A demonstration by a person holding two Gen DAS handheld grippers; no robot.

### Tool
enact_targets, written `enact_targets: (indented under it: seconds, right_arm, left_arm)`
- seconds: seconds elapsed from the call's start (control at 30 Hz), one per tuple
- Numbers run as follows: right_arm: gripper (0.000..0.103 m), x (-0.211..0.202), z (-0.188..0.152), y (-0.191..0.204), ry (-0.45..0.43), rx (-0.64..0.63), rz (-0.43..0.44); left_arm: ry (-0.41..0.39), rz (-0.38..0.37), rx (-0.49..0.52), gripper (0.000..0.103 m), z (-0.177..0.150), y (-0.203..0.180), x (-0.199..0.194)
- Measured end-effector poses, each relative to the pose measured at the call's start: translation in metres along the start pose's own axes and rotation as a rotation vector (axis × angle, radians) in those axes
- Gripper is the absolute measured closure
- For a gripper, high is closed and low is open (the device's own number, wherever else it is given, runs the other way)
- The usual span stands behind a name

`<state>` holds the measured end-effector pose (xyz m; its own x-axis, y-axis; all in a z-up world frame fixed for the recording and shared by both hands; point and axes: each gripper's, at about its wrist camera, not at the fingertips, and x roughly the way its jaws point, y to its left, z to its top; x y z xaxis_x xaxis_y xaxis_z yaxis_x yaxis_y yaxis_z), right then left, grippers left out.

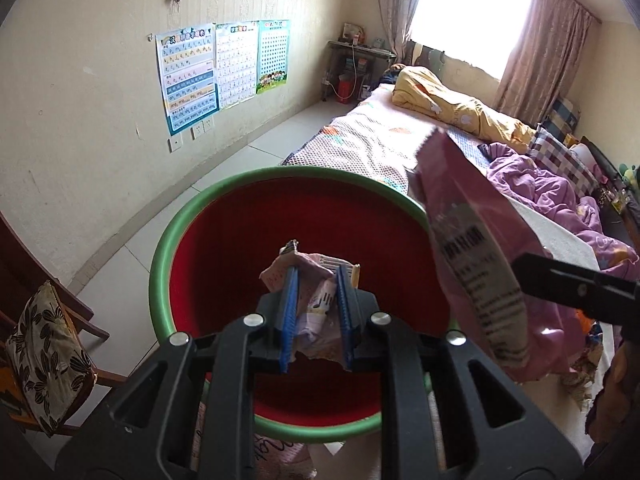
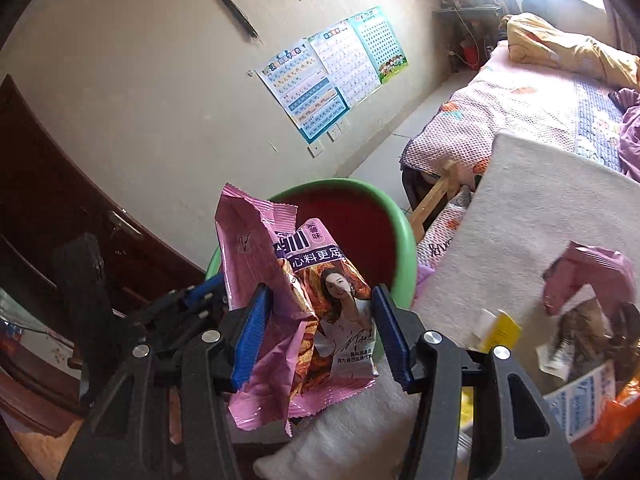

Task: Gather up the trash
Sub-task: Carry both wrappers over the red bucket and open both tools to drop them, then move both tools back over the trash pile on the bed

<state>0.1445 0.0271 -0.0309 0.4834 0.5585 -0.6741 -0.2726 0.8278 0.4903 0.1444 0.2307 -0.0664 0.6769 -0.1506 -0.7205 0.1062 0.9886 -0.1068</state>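
A red bin with a green rim [image 1: 192,220] stands beside the bed; it also shows in the right wrist view [image 2: 404,236]. My left gripper [image 1: 316,276] is shut on a small crumpled pink wrapper [image 1: 310,292] and holds it over the bin's mouth. My right gripper [image 2: 320,296] is shut on a large pink snack bag [image 2: 288,280] with a woman's picture, held at the bin's near rim. That bag also shows in the left wrist view [image 1: 468,248], with the right gripper's finger [image 1: 568,284] behind it.
More trash lies on a white towel [image 2: 540,208] on the bed: a pink wrapper [image 2: 588,280], a yellow packet [image 2: 500,332], an orange and blue one [image 2: 588,400]. A cushioned wooden chair [image 1: 48,360] stands left. A dark door [image 2: 60,216] is behind.
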Motion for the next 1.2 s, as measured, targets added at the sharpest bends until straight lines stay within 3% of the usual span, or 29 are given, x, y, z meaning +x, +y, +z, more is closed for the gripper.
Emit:
enact_targets:
  seconds: [0.4,0.53,0.6,0.63,0.67,0.73,0.93,1.2]
  right_arm:
    - [0.05,0.046,0.011,0.008,0.03,0.013,-0.015]
    - [0.049,0.044,0.003,0.009,0.026,0.017,-0.021]
    - [0.046,0.047,0.004,0.009,0.024,0.02,-0.024]
    - [0.044,0.047,0.004,0.009,0.022,0.022,-0.025]
    - [0.041,0.046,0.004,0.009,0.018,0.023,-0.025]
    - [0.037,0.045,0.004,0.009,0.008,0.021,-0.028]
    - [0.036,0.031,0.004,0.012,-0.022,-0.002,-0.038]
    - [0.036,-0.01,-0.023,0.0,-0.06,-0.001,-0.074]
  left_arm:
    - [0.038,-0.011,-0.01,0.085,0.003,0.021,0.02]
    - [0.042,-0.013,-0.006,0.085,0.004,0.018,0.023]
    - [0.04,-0.011,-0.006,0.08,0.004,0.018,0.023]
    - [0.037,-0.012,-0.008,0.071,0.004,0.018,0.023]
    - [0.034,-0.012,-0.01,0.063,0.004,0.019,0.023]
    - [0.03,-0.014,-0.015,0.057,0.004,0.02,0.023]
    - [0.021,-0.012,-0.026,0.057,0.003,0.019,0.019]
    - [-0.009,-0.028,-0.023,0.057,-0.004,0.004,0.002]
